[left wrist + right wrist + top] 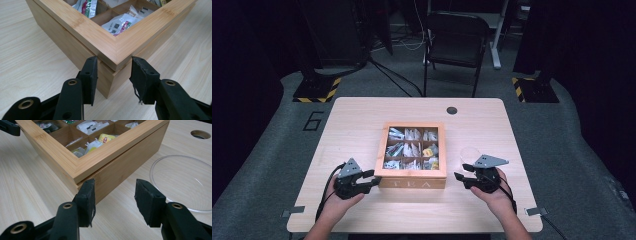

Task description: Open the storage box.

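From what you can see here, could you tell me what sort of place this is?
Probably a recording studio or lab: dark surrounding drapes, hazard-striped stand bases on grey carpet, and a lone light wooden table with a bamboo tea box.

Light wooden table [362,120], round cable hole [452,110] near its far edge. Wooden tea box [412,182] sits on it at centre, directly between the two tools. Clear shallow bowl [185,182] rests on the tabletop just ahead of the right tool, beside the box.
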The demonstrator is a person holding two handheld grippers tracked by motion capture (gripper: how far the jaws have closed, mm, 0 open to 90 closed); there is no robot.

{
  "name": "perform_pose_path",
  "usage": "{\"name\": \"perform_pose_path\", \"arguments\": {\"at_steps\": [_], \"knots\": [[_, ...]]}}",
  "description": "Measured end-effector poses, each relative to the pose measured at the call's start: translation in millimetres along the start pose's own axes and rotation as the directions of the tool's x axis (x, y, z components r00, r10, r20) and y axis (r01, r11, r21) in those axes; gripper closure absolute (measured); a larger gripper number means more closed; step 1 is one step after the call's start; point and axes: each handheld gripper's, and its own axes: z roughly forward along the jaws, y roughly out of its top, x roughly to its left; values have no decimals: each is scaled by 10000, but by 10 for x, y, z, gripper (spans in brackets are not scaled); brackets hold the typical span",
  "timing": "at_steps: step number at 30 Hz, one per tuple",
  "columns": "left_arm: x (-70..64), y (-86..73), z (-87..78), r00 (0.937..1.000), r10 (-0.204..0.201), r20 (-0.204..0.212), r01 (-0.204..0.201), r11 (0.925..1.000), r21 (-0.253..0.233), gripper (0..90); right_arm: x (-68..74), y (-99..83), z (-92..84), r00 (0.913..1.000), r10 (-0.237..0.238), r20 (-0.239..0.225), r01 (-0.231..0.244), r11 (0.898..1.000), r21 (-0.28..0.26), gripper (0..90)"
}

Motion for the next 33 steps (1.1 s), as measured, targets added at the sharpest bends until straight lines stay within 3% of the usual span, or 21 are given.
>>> {"name": "perform_pose_path", "arguments": {"at_steps": [2, 9, 33], "knots": [[-26, 4, 14, 9993, 203, -325, -202, 9998, 47, 612, -1, -1, 10, 10000, -60, 4, 60, 10000, -2, 499], [-47, 6, 20, 9981, 343, -515, -345, 9994, -33, 608, 7, -5, 26, 9999, -84, -61, 84, 10000, 52, 495], [-43, 44, -32, 9992, 95, -400, -107, 9995, -288, 605, 60, 3, 57, 9989, -264, -382, 268, 9996, 104, 490]]}}
